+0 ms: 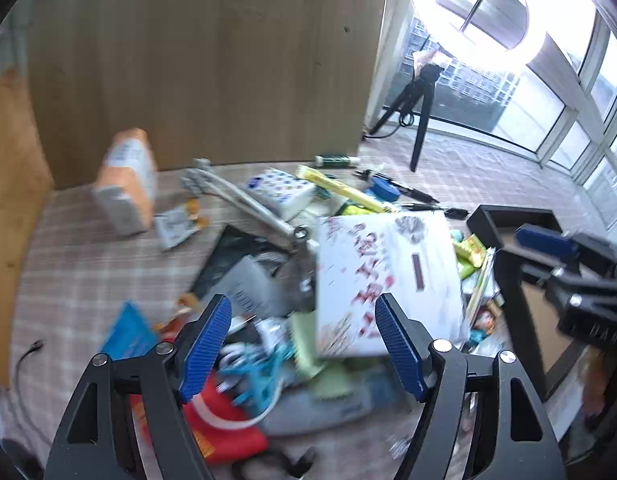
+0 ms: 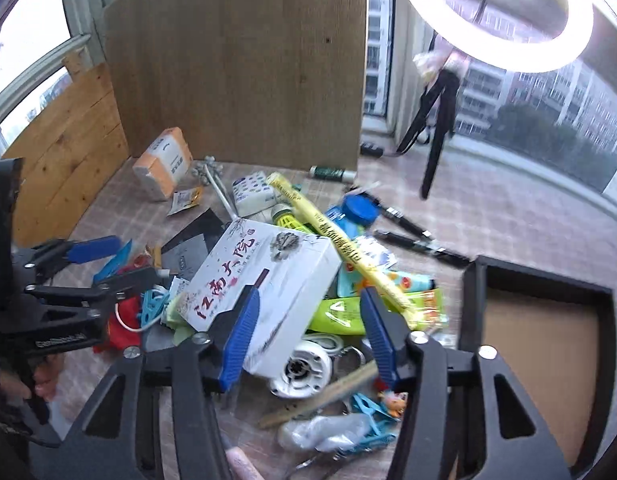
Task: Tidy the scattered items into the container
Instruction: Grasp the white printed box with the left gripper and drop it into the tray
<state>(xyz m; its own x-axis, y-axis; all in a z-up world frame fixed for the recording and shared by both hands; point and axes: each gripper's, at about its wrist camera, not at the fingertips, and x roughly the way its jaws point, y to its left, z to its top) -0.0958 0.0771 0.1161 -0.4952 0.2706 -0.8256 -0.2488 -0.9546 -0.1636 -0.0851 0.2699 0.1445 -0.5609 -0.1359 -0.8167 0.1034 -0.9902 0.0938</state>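
Observation:
A pile of scattered items lies on the checked tablecloth, with a white box with red lettering on top. The container is a black tray with a brown floor, right of the pile and holding nothing. My left gripper hovers wide open over the pile's left part, above blue clothes pegs and a red pouch; it also shows as the left gripper. My right gripper is open over the box's near corner, and its right pad stands apart from the box. One of its fingers shows over the tray.
A yellow tube, green packets, a blue lid, black pens, a white round part and a wooden ruler lie around the box. An orange tissue pack sits at the back by an upright wooden board. A ring light on a tripod stands behind.

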